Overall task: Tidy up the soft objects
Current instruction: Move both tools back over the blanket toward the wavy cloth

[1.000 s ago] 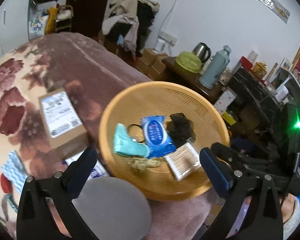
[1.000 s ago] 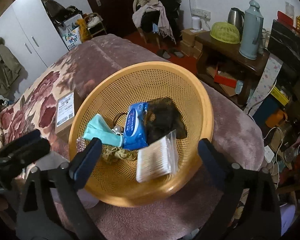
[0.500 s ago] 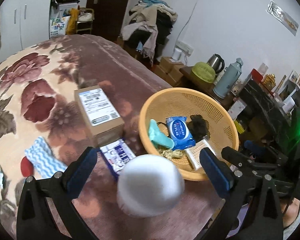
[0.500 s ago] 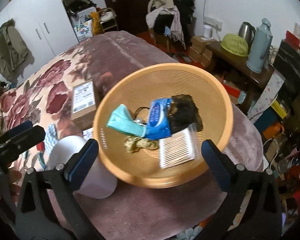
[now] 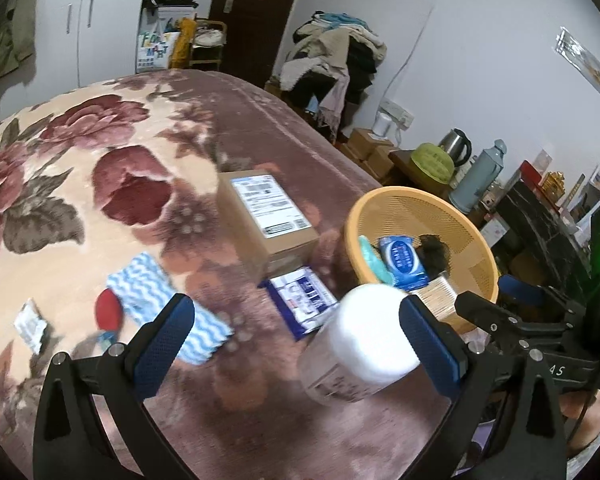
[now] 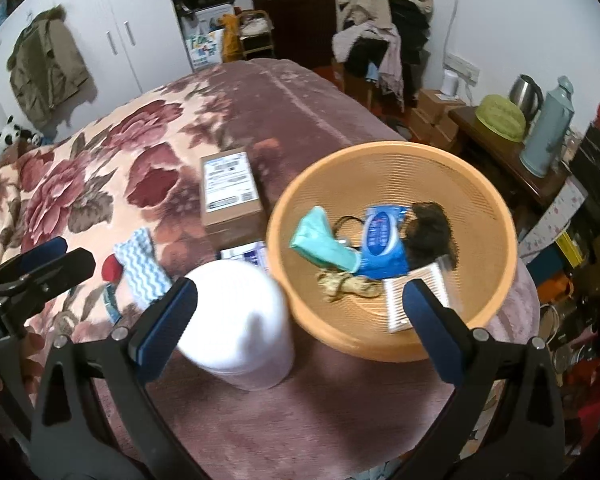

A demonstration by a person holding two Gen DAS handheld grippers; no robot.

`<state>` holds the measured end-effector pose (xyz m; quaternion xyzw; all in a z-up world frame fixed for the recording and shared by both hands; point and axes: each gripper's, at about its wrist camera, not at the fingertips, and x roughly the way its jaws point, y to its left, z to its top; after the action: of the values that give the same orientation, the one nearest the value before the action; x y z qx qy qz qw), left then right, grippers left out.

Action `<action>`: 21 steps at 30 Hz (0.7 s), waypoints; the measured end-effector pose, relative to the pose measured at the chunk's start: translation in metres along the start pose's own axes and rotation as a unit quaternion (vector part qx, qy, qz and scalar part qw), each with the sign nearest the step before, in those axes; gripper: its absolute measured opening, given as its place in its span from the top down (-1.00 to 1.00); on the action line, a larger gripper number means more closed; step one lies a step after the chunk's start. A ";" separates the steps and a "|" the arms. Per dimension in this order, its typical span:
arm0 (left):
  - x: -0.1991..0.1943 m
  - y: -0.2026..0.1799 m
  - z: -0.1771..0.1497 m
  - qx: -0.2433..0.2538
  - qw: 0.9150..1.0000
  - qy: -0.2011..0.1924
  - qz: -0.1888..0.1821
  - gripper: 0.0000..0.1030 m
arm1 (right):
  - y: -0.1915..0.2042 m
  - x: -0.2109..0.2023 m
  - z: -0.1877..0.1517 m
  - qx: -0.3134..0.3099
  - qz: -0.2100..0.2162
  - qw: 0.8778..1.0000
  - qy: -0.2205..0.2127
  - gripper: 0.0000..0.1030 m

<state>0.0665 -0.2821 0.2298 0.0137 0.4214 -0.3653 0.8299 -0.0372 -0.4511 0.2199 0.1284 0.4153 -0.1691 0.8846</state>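
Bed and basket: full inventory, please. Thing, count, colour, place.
basket: 1, orange mesh, on the bed's right end
wipes pack: 1, blue, in basket
teal soft item: 1, in basket, left of wipes
dark fuzzy item: 1, in basket, right of wipes
cotton swab pack: 1, clear, near side of basket
patterned fabric piece: 1, olive, in basket
white canister: 1, on bed left of basket
cardboard box: 1, brown, behind canister
blue-white packet: 1, in front of box
wavy cloth: 1, blue-white, on blanket left
left tongs: open, empty
right tongs: open, empty
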 end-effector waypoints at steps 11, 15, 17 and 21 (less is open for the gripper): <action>-0.021 0.071 -0.024 -0.037 0.999 -0.004 0.033 -0.99 | 0.067 0.010 -0.008 -0.055 0.024 0.998 0.014 -1.00; -0.024 0.100 -0.036 -0.055 0.997 -0.002 0.047 -0.99 | 0.091 0.017 -0.012 -0.071 0.032 0.997 0.021 -1.00; -0.024 0.116 -0.042 -0.064 0.996 0.000 0.056 -0.99 | 0.106 0.023 -0.015 -0.083 0.039 0.995 0.028 -1.00; -0.023 0.144 -0.054 -0.081 0.995 0.008 0.065 -0.99 | 0.130 0.035 -0.022 -0.101 0.050 0.993 0.040 -1.00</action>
<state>0.1091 -0.1454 0.1705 -0.0231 0.4540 -0.2751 0.8472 0.0214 -0.3312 0.1908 0.0652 0.4581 -0.0767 0.8832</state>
